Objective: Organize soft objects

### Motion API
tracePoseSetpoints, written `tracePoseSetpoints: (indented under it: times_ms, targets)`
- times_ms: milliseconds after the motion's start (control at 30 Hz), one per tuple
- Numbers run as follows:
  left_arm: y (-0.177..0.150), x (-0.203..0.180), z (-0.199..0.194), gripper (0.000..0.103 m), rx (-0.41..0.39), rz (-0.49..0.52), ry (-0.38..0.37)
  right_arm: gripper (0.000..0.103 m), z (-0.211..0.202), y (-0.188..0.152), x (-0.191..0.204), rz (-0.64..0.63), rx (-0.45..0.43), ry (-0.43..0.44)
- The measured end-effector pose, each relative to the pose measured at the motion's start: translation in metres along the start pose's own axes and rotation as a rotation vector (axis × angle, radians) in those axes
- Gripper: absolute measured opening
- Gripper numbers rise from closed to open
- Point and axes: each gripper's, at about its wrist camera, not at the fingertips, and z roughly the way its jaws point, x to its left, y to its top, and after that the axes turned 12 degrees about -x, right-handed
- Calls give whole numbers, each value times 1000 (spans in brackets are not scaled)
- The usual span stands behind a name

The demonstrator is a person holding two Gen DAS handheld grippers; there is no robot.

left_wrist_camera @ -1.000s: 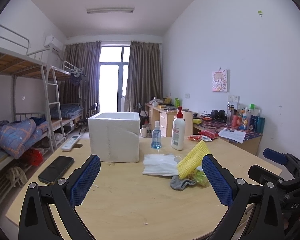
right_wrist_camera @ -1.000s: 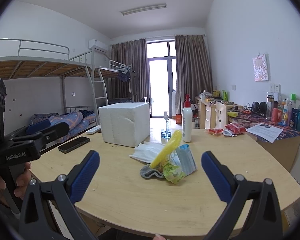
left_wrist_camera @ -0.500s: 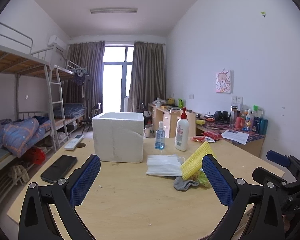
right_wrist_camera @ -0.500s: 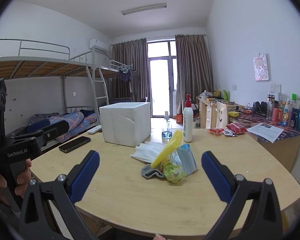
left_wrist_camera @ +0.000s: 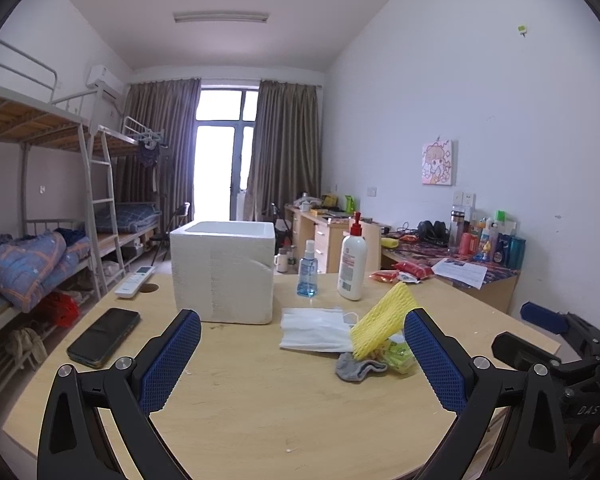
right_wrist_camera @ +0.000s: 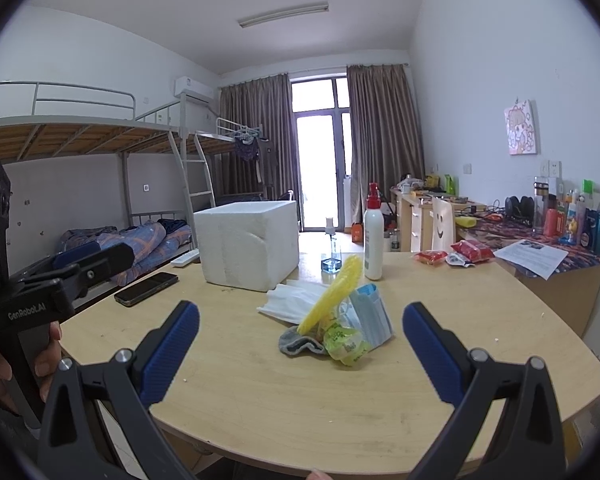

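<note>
Your left gripper [left_wrist_camera: 302, 354] and right gripper [right_wrist_camera: 300, 346] both hang with jaws spread wide, holding nothing. The soft pile lies mid-table, right of the foam box [right_wrist_camera: 247, 245]: one yellow foam net [right_wrist_camera: 332, 294], one grey sock [right_wrist_camera: 300, 343], one white mask [left_wrist_camera: 315, 328], one blue mask [right_wrist_camera: 371, 314], one crinkly green wrapper [right_wrist_camera: 345, 340]. All look light and limp (they'll sag), so pinch each at a raised edge.

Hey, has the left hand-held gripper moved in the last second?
Yes. The left hand-held gripper has swung slightly left: in its own view the white foam box now sits further right in the picture than it did a second ago.
</note>
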Motion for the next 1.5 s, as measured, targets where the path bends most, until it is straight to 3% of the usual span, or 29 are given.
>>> tracePoseSetpoints:
  times_ms: [567,1233,1500]
  targets:
    - [-9,-14,42,102,73,91,-64,103,38,-12,-22,22,82,-13]
    - [-38,-48,125,102,270,147,-272,103,73,-31,-75,70,209,-108]
    - [-48,-67,161,102,357,179,-317,103,77,-39,-90,98,244,-125]
